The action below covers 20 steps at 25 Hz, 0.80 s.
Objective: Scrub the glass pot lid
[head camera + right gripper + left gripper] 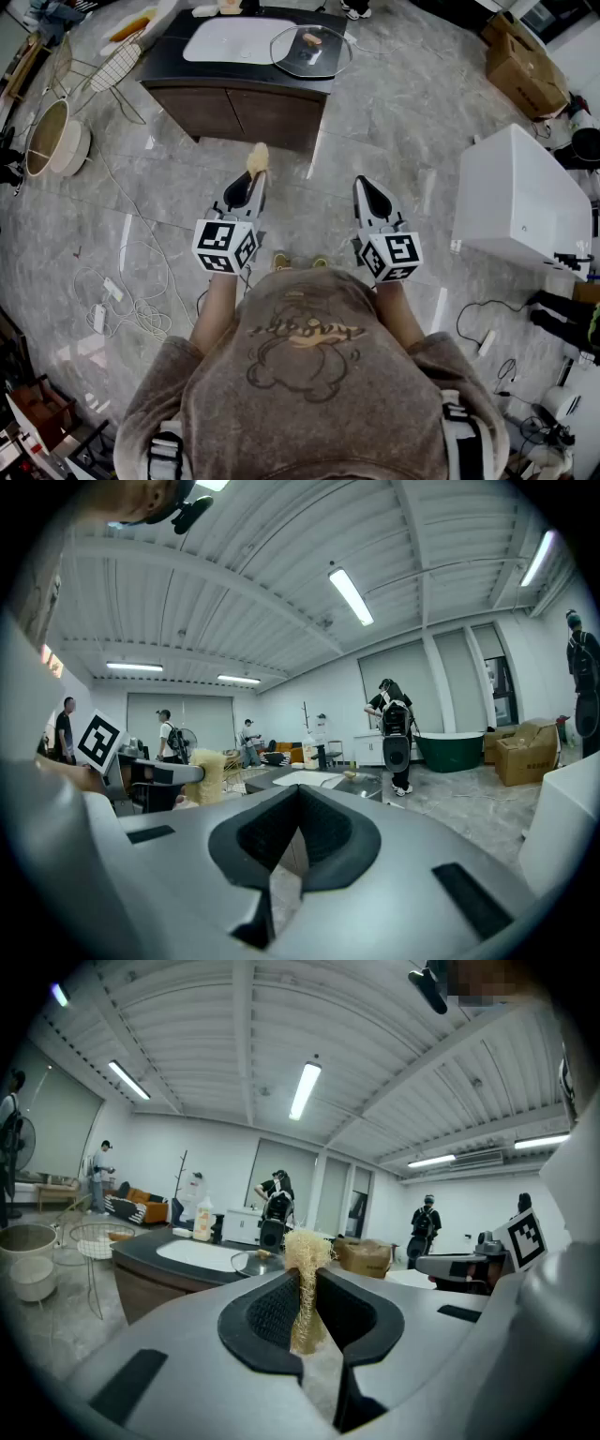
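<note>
The glass pot lid [311, 52] lies on a dark counter [187, 73], right of a white sink [230, 39], well ahead of both grippers. My left gripper [253, 180] is shut on a pale yellow loofah scrubber [258, 157] that sticks out past its tips. In the left gripper view the loofah scrubber [305, 1283] is pinched upright between the black pads, with the lid [251, 1260] far behind it. My right gripper [365, 185] is held beside the left one at waist height. Its jaws [298, 791] are shut with nothing between them.
A cabinet front [239, 117] stands under the counter. A white box-shaped unit [520, 202] is at the right and cardboard boxes [525, 66] at the far right. A wire rack [103, 70] and a round basin [52, 141] stand at the left, with cables [122, 291] on the floor.
</note>
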Available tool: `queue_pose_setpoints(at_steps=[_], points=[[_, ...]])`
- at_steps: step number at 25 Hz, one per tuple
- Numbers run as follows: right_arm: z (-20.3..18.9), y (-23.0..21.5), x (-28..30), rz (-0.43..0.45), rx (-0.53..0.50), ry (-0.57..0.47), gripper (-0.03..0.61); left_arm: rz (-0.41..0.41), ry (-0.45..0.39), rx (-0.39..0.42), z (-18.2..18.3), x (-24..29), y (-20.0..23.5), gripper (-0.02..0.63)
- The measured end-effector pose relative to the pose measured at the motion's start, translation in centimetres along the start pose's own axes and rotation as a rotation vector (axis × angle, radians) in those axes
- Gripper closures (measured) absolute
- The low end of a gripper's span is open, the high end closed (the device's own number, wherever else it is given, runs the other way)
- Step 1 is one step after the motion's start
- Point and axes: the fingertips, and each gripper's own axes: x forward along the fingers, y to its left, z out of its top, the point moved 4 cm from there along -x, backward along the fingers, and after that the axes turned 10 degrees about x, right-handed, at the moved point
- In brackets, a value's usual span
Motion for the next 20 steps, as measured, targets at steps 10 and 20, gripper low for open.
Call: queue_pose_setpoints(at_steps=[10,20], points=[[-0.2,1.3,2.5,-0.004,0.002,-0.034,0.584,-0.033,-0.009,0.012,-0.4,0.7,2.8,0.554],[-1.7,1.4,4.8,-0.026,0.029,-0.045,0.584,-0.072,-0.007,0.012,-1.1,2.3,4.9,0.554]])
